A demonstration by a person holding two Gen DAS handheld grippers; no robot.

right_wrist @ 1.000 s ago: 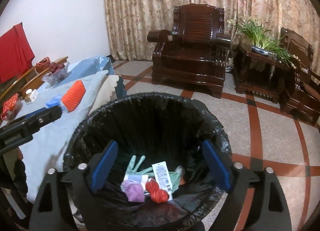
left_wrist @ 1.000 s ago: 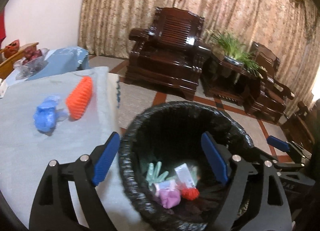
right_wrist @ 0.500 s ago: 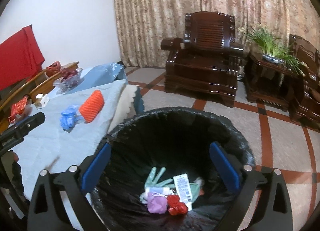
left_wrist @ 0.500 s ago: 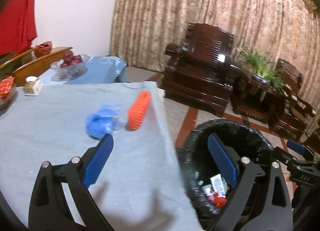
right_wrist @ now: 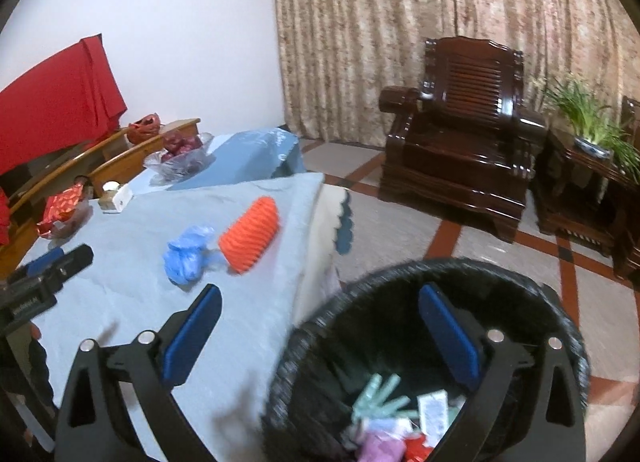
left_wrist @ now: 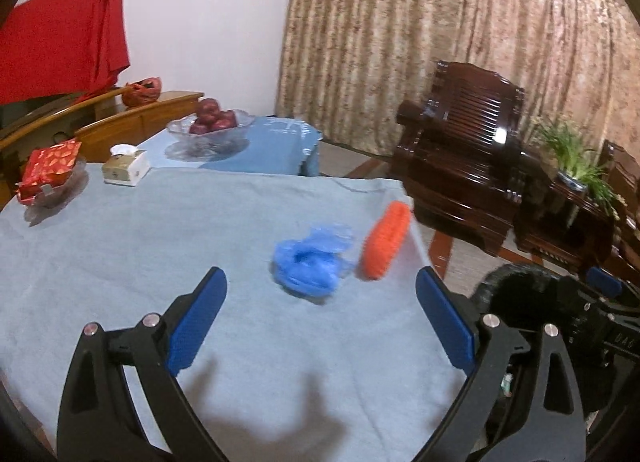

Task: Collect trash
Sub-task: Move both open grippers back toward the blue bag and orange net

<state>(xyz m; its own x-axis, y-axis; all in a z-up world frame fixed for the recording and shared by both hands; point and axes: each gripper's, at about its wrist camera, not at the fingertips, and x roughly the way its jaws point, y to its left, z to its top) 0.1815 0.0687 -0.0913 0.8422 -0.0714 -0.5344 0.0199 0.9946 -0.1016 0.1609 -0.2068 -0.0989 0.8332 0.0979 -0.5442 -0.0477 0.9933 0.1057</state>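
Trash lies on the table (left_wrist: pixel 120 262): a blue crumpled bag (left_wrist: pixel 310 262) just beside an orange ribbed thing (left_wrist: pixel 386 244). Both look blurry. Left gripper (left_wrist: pixel 320 318) and right gripper (right_wrist: pixel 320 336) are spread wide, holding nothing. The black bin (right_wrist: pixel 500 282) is cut off below; its trash is fuzzy.

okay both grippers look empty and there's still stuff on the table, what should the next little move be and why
Probably ease the left gripper forward and down onto the blue crumpled bag. It lies loose on the tablecloth straight ahead between open, empty jaws, beside the orange ribbed piece, and the bin is close by.
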